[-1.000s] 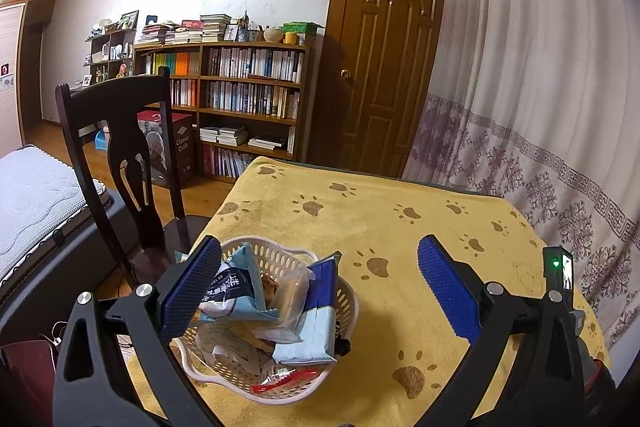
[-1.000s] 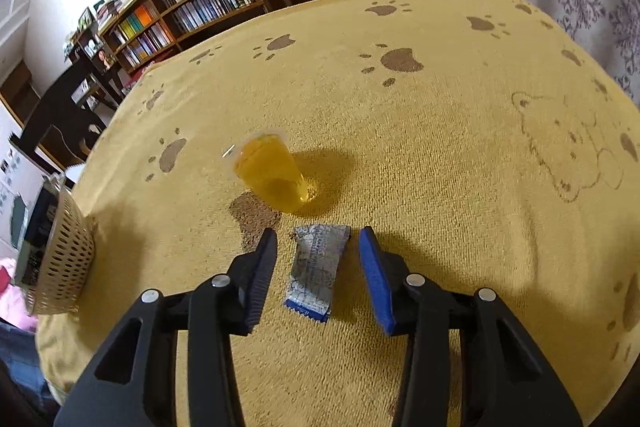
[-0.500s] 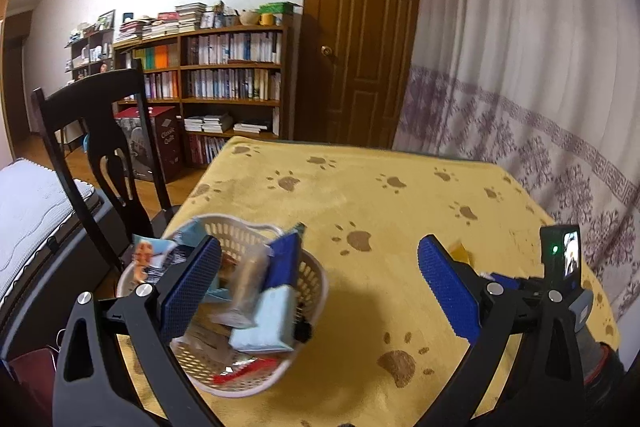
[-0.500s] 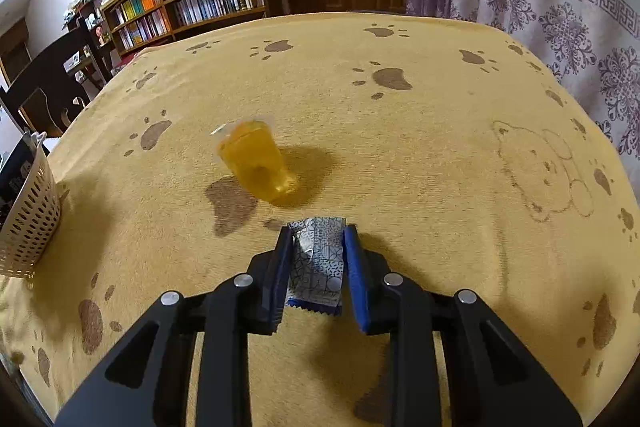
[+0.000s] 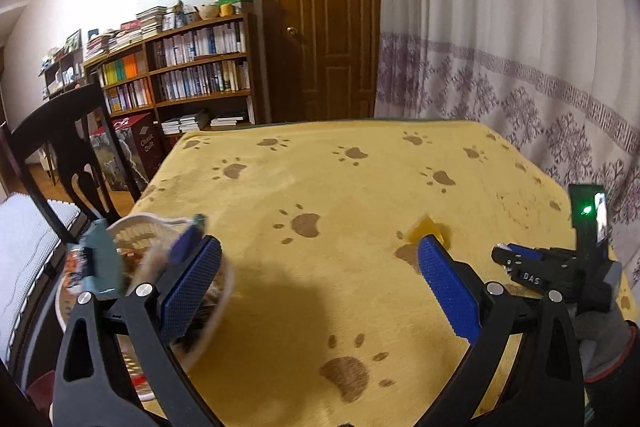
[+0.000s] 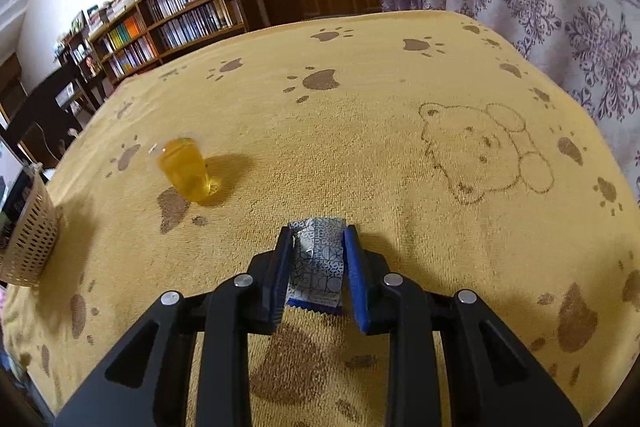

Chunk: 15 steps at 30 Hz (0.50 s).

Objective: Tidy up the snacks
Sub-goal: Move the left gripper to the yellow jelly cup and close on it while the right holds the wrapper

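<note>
My right gripper (image 6: 317,239) is shut on a small blue-and-white patterned snack packet (image 6: 318,259), low over the yellow paw-print tablecloth (image 6: 360,107). A yellow jelly cup (image 6: 186,175) stands on the cloth to its front left. In the left wrist view, my left gripper (image 5: 320,263) is open with nothing between its fingers. The white snack basket (image 5: 144,227), full of several packets, sits behind its left finger at the table's left edge. The same basket (image 6: 28,239) shows at the far left of the right wrist view. The jelly cup (image 5: 426,227) peeks above the left gripper's right finger, and the right gripper (image 5: 516,259) appears beyond it.
A dark wooden chair (image 5: 60,155) stands at the table's left side beside the basket. A bookshelf (image 5: 192,75) and a brown door (image 5: 324,15) are behind the table. A patterned curtain (image 5: 520,67) hangs along the table's right edge.
My right gripper closed on the patterned packet and lifted slightly. My left gripper swung right, so the basket shifted to the left edge of its view.
</note>
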Tool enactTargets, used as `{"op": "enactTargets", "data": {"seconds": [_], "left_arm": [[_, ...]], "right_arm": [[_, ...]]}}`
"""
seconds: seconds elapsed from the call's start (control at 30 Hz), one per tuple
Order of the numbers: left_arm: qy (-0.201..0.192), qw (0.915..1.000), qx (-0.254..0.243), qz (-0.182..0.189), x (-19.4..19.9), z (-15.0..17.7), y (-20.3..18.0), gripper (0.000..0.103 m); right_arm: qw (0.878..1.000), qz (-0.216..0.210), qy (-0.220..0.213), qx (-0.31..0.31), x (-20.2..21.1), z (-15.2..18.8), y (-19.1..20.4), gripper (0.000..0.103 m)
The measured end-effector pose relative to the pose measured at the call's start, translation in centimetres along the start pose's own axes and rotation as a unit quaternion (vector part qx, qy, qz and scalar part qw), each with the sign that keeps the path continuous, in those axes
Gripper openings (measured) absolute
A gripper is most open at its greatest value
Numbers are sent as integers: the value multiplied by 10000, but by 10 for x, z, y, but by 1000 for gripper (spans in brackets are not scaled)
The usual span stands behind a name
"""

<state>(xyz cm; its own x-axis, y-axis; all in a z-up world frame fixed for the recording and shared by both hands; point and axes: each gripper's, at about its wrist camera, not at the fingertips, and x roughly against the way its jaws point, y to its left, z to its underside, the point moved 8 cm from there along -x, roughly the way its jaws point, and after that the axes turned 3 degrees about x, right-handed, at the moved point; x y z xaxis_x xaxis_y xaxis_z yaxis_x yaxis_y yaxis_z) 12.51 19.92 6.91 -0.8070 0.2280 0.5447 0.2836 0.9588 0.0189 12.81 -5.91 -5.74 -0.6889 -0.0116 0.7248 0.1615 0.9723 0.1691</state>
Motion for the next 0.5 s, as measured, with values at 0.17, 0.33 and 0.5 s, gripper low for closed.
{"op": "enactTargets", "data": {"seconds": [0.17,0.33,0.5], "left_arm": [[375,9992,-51,106,-38,9,-35,100],[657,9977,-55,132,-72,15,-57,100],[802,9967,-116,81,-95,16,-67,100]], "right_arm": [[9999,-68,-6,106,-1,2,6,27],[9999,-154,8,34,-1,2,4,27],[9999,-126,13,60,-1,3,5,27]]}}
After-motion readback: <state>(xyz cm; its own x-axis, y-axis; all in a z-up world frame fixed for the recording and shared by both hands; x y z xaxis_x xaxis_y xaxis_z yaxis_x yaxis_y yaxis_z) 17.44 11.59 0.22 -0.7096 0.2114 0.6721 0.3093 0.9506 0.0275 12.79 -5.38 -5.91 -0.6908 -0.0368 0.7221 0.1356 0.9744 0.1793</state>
